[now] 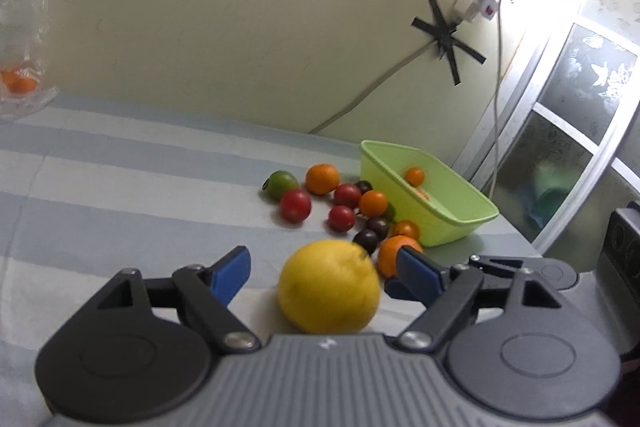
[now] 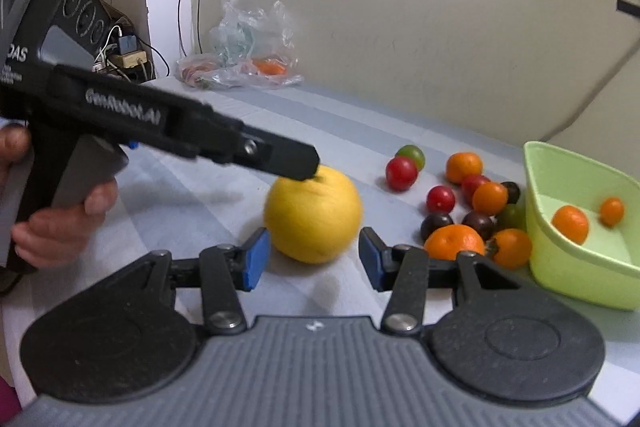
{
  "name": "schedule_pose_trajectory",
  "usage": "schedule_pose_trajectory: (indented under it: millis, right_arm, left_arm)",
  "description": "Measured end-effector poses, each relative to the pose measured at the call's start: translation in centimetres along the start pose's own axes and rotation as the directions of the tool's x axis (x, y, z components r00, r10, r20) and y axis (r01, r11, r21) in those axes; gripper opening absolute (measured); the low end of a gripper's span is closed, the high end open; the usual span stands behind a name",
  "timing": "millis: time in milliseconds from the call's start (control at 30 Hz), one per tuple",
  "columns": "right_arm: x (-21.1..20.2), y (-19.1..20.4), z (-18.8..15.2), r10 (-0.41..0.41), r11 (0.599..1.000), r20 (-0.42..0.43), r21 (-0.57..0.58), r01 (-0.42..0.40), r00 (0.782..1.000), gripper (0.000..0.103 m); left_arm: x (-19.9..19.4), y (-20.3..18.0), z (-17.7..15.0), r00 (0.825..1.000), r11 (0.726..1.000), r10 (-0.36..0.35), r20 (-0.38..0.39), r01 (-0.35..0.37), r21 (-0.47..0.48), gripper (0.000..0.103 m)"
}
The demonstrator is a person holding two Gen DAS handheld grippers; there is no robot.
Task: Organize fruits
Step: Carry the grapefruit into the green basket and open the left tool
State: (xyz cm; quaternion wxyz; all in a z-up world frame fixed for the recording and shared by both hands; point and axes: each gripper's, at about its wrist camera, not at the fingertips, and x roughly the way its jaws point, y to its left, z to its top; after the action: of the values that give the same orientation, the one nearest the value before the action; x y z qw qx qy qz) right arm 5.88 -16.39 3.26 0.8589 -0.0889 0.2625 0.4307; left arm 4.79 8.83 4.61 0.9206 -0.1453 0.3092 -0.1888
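L wrist: left gripper spread round the lemon on the cloth, pads clear; R wrist: right gripper spread just before it – pickup step, next squeeze, carry to bin.

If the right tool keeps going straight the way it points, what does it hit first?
Most likely the big yellow fruit: it sits just ahead of the right tool, roughly centred between its open pads. Neither pad touches it in this view, though exact depth is hard to judge.
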Motion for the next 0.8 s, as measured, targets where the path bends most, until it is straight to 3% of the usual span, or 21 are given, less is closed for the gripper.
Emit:
schedule_pose_trajectory:
  millis: [100,167,267,433,600,800]
  right_arm:
    - [0.8,0.1,0.2,0.014,1.000,-0.010,0.004,-0.014,1.000,0.065]
    - [1.4,0.4,0.2,0.007,1.000,-0.019,0.004,-0.007,1.000,0.065]
    - [2.2,0.2,0.1,0.021,0.999,-0.019,0.024,-0.021,1.000,0.064]
    - [1.7,0.2,0.0,0.029,0.999,-0.005,0.040,-0.028,1.000,0.062]
    - [-1.3,-0.6,-0.2,-0.040,0.999,0.071,0.023,0.038,0.997,0.062]
    - [-5.3,-5.5,-0.3,-0.181,0.981,0.147,0.089,0.170,0.972,0.062]
  left_arm:
    - [0.7,0.3,-0.2,1.000,1.000,-0.007,-0.025,0.006,-0.008,0.083]
    - [1.3,0.2,-0.5,0.999,1.000,-0.002,-0.044,0.002,0.001,0.081]
    - [2.1,0.0,-0.9,0.997,1.000,-0.003,-0.073,0.004,0.007,0.068]
    - [1.8,-1.0,-0.7,0.997,1.000,0.010,-0.073,-0.010,0.000,0.067]
    - [2.6,-4.6,1.3,0.998,0.998,-0.030,-0.050,0.033,0.062,0.067]
    - [7.8,-10.9,4.8,0.994,0.981,-0.096,-0.057,0.104,0.166,0.067]
